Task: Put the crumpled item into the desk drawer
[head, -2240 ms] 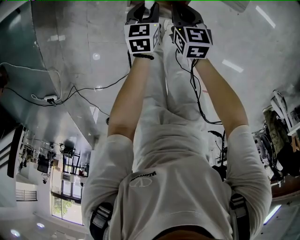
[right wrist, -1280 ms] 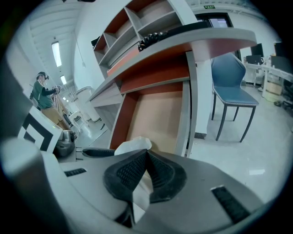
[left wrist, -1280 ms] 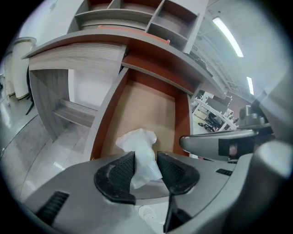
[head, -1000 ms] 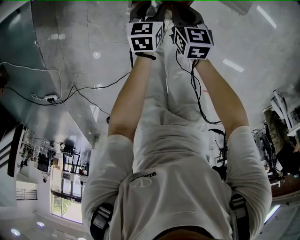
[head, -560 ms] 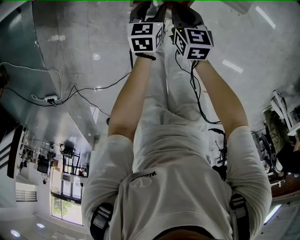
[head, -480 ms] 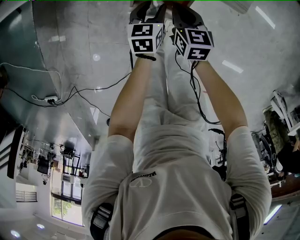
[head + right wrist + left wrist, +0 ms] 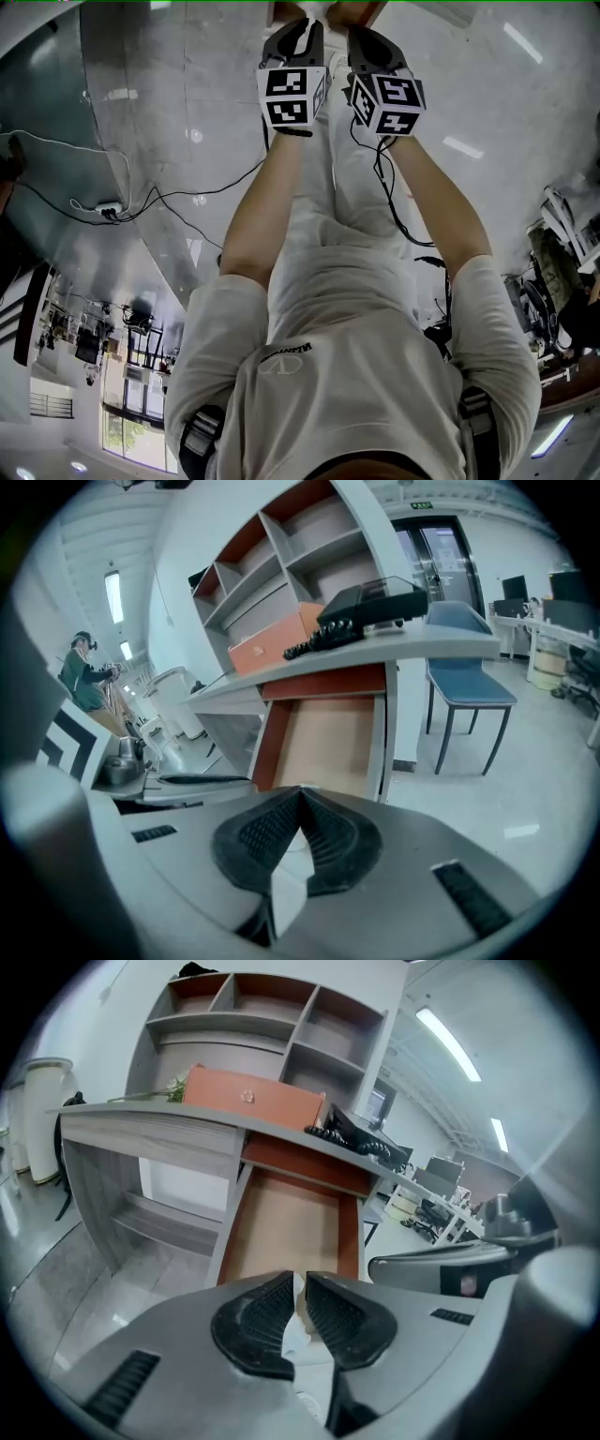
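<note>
Left gripper view tells you most of it: the left hand-held gripper (image 7: 300,1281) has its jaws nearly together and closing, and the white crumpled item (image 7: 298,1335) is wedged in the thin gap between the ribbed black pads, with a ragged bit of it sticking out underneath. So the item is up in the gripper, not in the drawer (image 7: 291,1227). The drawer sits pulled out straight ahead, below the tabletop (image 7: 150,1124), with its pale wooden bottom and reddish sides showing. On the tabletop there's an orange box (image 7: 253,1099), and off to the right a black telephone (image 7: 361,1136). A shelf unit (image 7: 272,1016) rises behind them. Over in the right gripper view, the right hand-held gripper (image 7: 300,797) has its pad tips pressed together. There's a smooth white sliver in the gap lower down, but honestly I can't tell if that's part of the crumpled item or something else. That view looks at the same open drawer, and there's a blue chair (image 7: 464,691) standing just to the right of the desk. Head view just shows both arms stretched out forward, with the two hand-held grippers side by side and their marker cubes close together.
</note>
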{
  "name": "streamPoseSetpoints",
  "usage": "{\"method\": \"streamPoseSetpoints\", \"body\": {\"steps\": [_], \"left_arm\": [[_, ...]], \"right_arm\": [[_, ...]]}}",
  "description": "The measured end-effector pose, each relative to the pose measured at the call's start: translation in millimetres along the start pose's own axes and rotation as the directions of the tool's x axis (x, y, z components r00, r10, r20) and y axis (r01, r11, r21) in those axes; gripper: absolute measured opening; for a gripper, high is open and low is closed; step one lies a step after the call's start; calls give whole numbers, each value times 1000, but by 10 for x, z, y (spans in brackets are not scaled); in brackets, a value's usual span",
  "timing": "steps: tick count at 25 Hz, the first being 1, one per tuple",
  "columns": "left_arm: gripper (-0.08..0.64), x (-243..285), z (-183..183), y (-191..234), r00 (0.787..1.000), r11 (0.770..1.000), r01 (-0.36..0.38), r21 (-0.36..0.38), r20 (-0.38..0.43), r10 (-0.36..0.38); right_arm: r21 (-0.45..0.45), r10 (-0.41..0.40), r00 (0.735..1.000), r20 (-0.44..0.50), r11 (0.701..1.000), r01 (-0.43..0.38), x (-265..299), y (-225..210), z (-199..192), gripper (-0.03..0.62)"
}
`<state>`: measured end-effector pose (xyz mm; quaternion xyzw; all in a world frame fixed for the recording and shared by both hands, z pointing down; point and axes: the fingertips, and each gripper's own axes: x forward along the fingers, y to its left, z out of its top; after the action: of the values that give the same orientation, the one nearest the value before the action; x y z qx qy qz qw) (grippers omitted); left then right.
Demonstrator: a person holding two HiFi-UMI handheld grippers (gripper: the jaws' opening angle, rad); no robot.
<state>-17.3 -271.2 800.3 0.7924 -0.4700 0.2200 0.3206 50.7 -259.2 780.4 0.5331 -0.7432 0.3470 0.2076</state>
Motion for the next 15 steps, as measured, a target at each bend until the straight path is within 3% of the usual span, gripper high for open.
{"method": "streamPoseSetpoints", "body": {"steps": [4, 15], "left_arm": [[3, -224, 263, -56, 999, 1000, -3, 5, 44, 3], [2, -1240, 951, -456, 991, 998, 46, 36, 126, -51]], "right_arm": [[12, -8, 999, 36, 1000, 8, -227, 52, 209, 0], [-20, 8, 993, 115, 1000, -6, -1166, 326, 785, 0]]}}
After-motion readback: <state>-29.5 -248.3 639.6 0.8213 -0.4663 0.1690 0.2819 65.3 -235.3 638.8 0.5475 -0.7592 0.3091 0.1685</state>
